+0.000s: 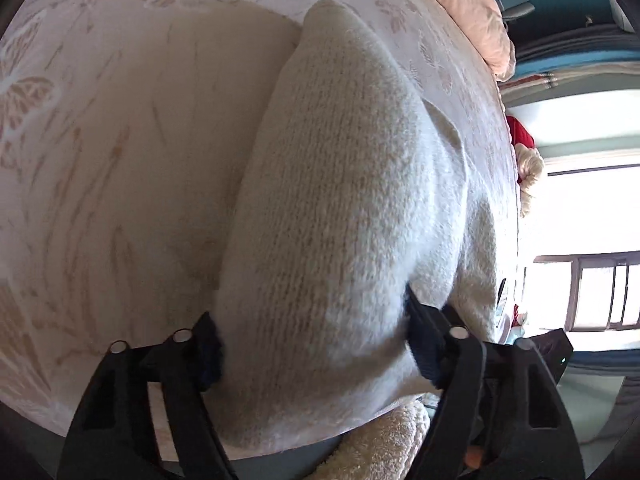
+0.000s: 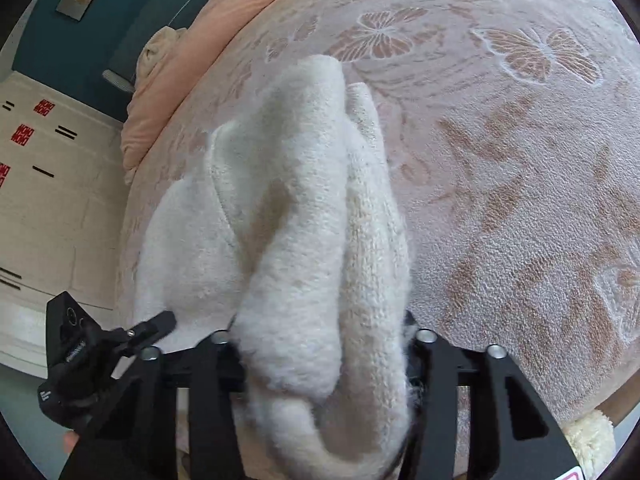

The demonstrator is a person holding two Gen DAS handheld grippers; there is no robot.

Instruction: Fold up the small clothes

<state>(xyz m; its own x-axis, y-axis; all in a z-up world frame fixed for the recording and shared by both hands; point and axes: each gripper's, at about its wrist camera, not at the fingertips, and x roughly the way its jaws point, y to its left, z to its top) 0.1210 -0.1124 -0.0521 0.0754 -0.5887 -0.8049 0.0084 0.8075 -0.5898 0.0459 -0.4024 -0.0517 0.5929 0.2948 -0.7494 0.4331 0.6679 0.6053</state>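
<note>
A white fuzzy knit garment [image 1: 340,180] lies bunched on the pink butterfly-patterned bed cover [image 1: 100,120]. My left gripper [image 1: 316,350] is shut on its near end, and a thick fold bulges out between the two black fingers. In the right wrist view the same garment [image 2: 288,200] rises in long folds from my right gripper [image 2: 320,354], which is shut on a gathered wad of it. The far end rests on the bed cover [image 2: 520,160]. The left gripper's body [image 2: 80,356] shows close by at the lower left.
A peach quilt [image 1: 472,8] is piled along the bed's far edge, also in the right wrist view [image 2: 208,40]. A red and cream item [image 1: 524,152] sits at the bed's edge by a bright window. A cream fleece sleeve [image 1: 384,440] shows below the left gripper.
</note>
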